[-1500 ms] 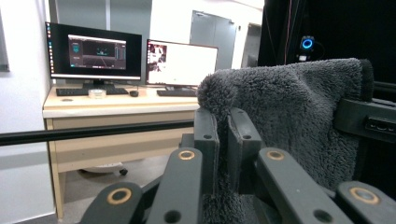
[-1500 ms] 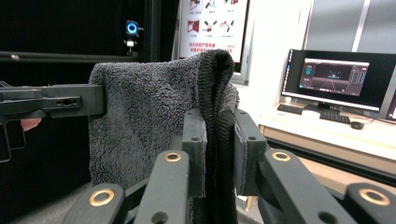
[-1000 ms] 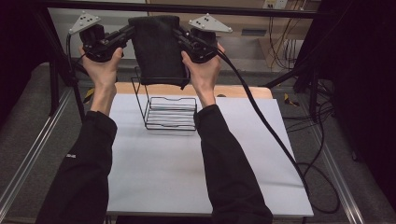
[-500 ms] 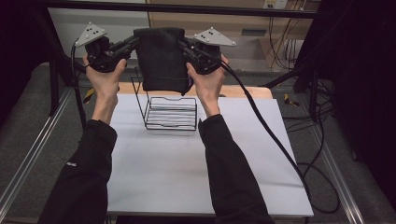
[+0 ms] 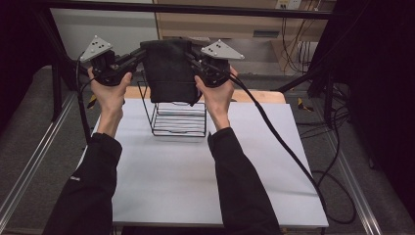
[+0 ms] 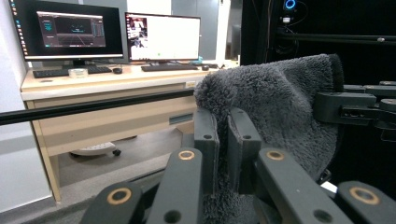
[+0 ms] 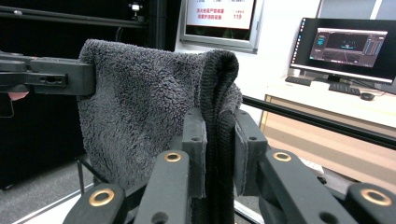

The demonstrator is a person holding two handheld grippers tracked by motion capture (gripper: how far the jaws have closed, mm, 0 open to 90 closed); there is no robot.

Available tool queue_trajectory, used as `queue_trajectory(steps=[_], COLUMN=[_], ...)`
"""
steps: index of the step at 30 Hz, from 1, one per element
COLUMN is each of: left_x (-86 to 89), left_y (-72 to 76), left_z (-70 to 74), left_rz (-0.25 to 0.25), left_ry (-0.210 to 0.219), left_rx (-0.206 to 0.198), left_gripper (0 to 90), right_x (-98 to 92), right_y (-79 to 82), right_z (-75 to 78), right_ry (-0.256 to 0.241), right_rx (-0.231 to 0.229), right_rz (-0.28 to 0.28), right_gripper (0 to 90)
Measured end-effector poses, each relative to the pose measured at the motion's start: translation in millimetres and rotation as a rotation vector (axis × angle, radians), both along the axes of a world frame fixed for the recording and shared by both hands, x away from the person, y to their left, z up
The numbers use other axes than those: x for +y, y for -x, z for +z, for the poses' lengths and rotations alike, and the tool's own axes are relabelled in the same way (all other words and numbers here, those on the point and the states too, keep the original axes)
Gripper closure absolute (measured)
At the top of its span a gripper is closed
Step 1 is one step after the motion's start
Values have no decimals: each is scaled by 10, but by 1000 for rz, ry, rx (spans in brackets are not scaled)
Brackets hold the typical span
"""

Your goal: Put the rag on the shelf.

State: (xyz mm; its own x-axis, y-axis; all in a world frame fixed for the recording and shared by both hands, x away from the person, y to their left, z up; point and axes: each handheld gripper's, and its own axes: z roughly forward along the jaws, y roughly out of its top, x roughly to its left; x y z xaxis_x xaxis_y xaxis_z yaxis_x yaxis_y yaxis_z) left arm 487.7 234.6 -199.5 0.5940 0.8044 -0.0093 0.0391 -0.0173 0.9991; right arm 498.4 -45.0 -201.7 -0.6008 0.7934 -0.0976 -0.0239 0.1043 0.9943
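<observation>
A dark grey fluffy towel (image 5: 169, 68) hangs folded between my two grippers, held up above a black wire rack (image 5: 177, 117) on the white table (image 5: 195, 171). My left gripper (image 5: 138, 55) is shut on the towel's left top edge; in the left gripper view its jaws (image 6: 223, 140) pinch the fleece (image 6: 280, 102). My right gripper (image 5: 192, 54) is shut on the right top edge, and in the right gripper view the folded towel (image 7: 140, 107) passes between my right gripper (image 7: 219, 140)'s jaws. The towel's lower edge hangs just over the rack's top.
A black frame bar (image 5: 195, 9) crosses overhead behind the towel. Beyond it stands a wooden desk (image 6: 107, 107) with monitors (image 6: 163, 37) and keyboards. Cables (image 5: 293, 152) trail over the table's right side to the floor.
Both grippers have risen and moved away from the person, carrying the towel higher above the rack. The grey plates on them now tilt more into view.
</observation>
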Motion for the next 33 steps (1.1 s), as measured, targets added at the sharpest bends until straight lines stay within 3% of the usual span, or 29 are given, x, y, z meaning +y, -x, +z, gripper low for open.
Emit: queue_trajectory(steps=[11,33], left_x=[26,39], left_y=[130,251], left_z=[-75,-245], left_rz=[-15,-37], left_ry=[-10,-43], left_rx=[-24,-22], left_gripper=[833,832], right_x=[3,6], right_y=[108,228], right_z=[-63,-212], right_ry=[23,66], right_rx=[-18,-42], right_rz=[5,15], right_gripper=[779,778])
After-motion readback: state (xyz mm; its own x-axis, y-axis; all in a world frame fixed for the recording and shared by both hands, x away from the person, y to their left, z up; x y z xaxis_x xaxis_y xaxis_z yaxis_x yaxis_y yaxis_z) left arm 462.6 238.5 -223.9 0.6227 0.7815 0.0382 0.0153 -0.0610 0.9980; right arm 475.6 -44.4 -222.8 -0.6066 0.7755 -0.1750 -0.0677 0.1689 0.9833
